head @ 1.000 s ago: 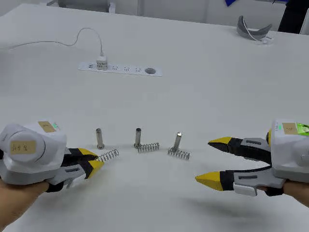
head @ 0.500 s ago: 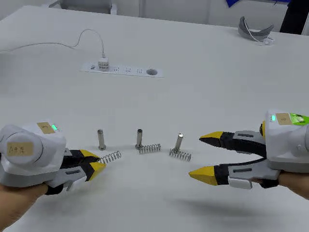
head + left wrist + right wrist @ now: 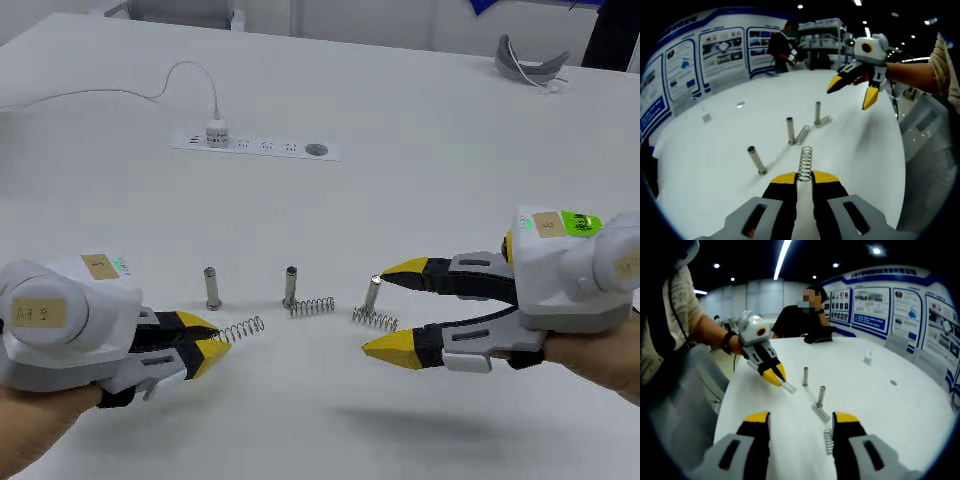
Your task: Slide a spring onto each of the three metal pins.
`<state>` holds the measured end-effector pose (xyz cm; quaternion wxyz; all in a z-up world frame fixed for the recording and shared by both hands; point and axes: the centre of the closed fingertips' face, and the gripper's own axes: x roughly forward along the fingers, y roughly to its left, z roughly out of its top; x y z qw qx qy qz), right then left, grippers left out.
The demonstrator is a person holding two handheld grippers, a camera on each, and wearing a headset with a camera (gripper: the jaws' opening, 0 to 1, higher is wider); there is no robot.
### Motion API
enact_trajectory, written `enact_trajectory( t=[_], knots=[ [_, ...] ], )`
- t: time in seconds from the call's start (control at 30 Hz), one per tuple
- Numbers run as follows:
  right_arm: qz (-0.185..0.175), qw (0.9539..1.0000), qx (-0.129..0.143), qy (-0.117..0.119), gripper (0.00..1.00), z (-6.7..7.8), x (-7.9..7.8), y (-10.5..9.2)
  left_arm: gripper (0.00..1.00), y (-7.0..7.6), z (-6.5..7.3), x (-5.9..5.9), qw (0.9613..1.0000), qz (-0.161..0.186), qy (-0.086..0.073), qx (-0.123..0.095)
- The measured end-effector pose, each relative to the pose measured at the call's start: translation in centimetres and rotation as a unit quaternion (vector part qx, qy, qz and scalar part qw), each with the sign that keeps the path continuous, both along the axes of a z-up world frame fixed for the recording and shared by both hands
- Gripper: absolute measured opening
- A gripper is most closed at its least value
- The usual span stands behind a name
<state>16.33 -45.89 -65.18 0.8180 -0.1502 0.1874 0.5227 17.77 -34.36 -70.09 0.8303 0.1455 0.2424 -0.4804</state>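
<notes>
left gripper [image 3: 217,337] is pinching a spring [image 3: 240,328] by its end, nearest pin [image 3: 211,288] at its 11 o'clock; right gripper [image 3: 395,308] is spread wide; I'd stand the spring upright over the pin, then lower it

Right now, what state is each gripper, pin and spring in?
left pin, upright, bare
middle pin, upright, bare
right pin, upright, bare
left spring, one end pinched, on no pin
middle spring, lying loose beside middle pin
right spring, lying loose at right pin's base
left gripper, shut on left spring
right gripper, open, holding nothing
</notes>
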Motion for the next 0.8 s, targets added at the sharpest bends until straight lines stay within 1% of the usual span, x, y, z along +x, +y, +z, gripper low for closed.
enact_trajectory(
  t=[0.13,0.4,0.6,0.8],
  knots=[
    [0.012,0.9999,-0.003,0.002,0.49,-0.3,0.1,0.7,0.10,-0.4,0.2,-0.3,0.9999,-0.011,-0.001,-0.002],
    [0.038,0.9993,-0.003,0.004,0.45,-0.4,-0.2,2.6,0.10,-1.5,0.9,-1.2,0.9992,-0.037,-0.006,-0.011],
    [0.060,0.9982,-0.006,0.005,0.41,-0.7,-0.6,4.0,0.10,-2.4,1.8,-1.9,0.9979,-0.060,-0.011,-0.022],
    [0.075,0.9971,-0.005,0.011,0.38,-1.0,-1.1,4.9,0.10,-3.3,2.9,-2.7,0.9957,-0.083,-0.020,-0.036]
  ],
)
